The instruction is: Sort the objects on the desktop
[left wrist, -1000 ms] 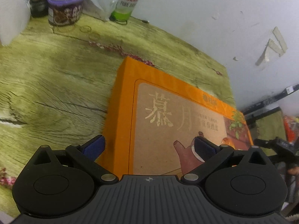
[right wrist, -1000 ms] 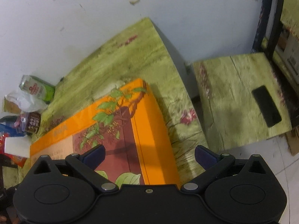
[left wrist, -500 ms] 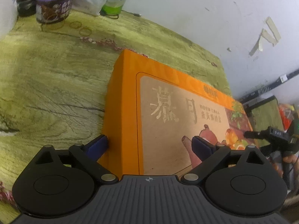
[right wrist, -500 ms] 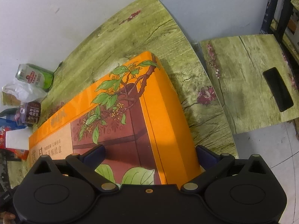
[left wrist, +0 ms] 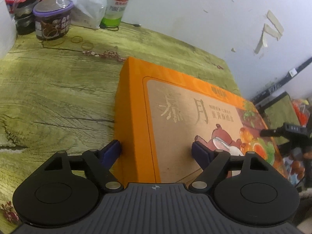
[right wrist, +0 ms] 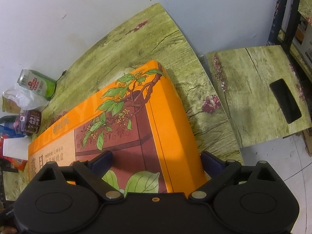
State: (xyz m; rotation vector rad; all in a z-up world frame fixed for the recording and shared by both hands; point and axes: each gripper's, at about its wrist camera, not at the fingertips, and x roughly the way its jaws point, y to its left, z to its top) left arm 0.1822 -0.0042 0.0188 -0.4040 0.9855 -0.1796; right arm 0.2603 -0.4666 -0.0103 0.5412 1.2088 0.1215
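Observation:
A large flat orange gift box [left wrist: 175, 109] lies on the green wood-grain table [left wrist: 48, 89]. My left gripper [left wrist: 157, 151] is open and straddles the box's near left corner: one finger touches the box's left side, the other rests over its printed lid. In the right wrist view the same box [right wrist: 136, 117] fills the middle. My right gripper [right wrist: 156, 160] is open and straddles the box's right edge, one finger over the lid, the other beside the box's right side.
At the table's far end stand a purple-lidded cup [left wrist: 51, 22], a green bottle [left wrist: 117, 3], a crumpled plastic bag [left wrist: 85, 5] and a white carton [right wrist: 14, 149]. A lower green stool with a black slot [right wrist: 263, 97] stands right of the table. A white wall is behind.
Both grippers have moved forward along the box, so their fingers now reach around its two ends. The left finger has come against the box's left side.

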